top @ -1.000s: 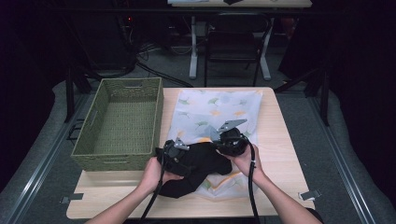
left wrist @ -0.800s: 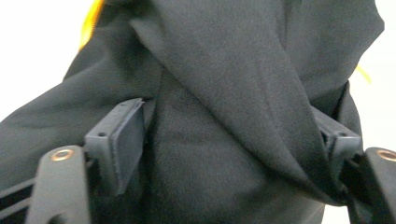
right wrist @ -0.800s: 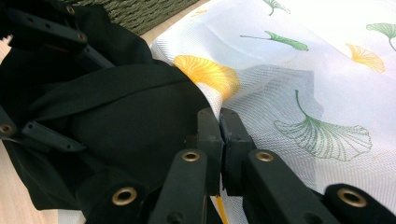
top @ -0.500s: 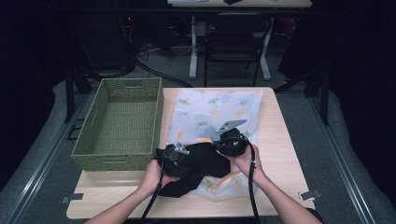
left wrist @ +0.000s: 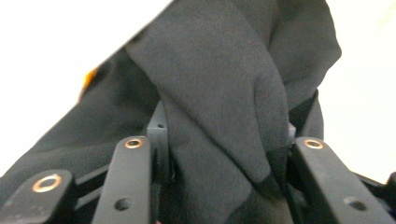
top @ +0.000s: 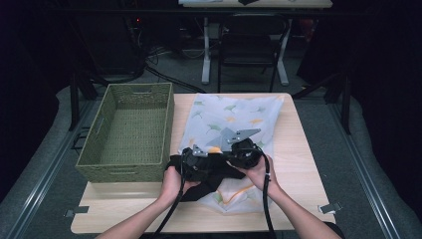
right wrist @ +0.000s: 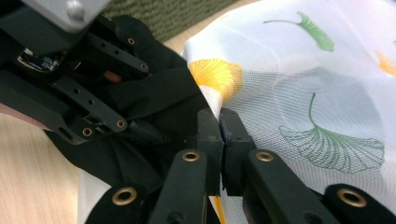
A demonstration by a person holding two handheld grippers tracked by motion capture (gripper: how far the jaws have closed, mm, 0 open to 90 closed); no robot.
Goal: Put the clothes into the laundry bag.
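Note:
A white mesh bag [top: 234, 112] printed with green and orange leaves lies flat on the table. A black garment [top: 199, 186] sits bunched at its near left edge. In the left gripper view, my left gripper [left wrist: 224, 135] has a thick fold of the black garment [left wrist: 219, 93] wedged between its jaws, which stand fairly wide apart. My right gripper [right wrist: 220, 135] is shut on the edge of the bag [right wrist: 299, 88], right beside the left gripper [right wrist: 70, 79]. In the high view the left gripper [top: 214, 167] and the right gripper [top: 226, 157] meet tip to tip over the bag's edge.
A green woven basket [top: 139, 88] stands on the left of the wooden table [top: 298, 164], close to the garment. A black chair [top: 251, 45] and table legs stand beyond the far edge. Cables trail from both grippers toward the near edge.
My left gripper has moved right with the black garment, up against the right gripper at the bag's edge. The right gripper has barely moved.

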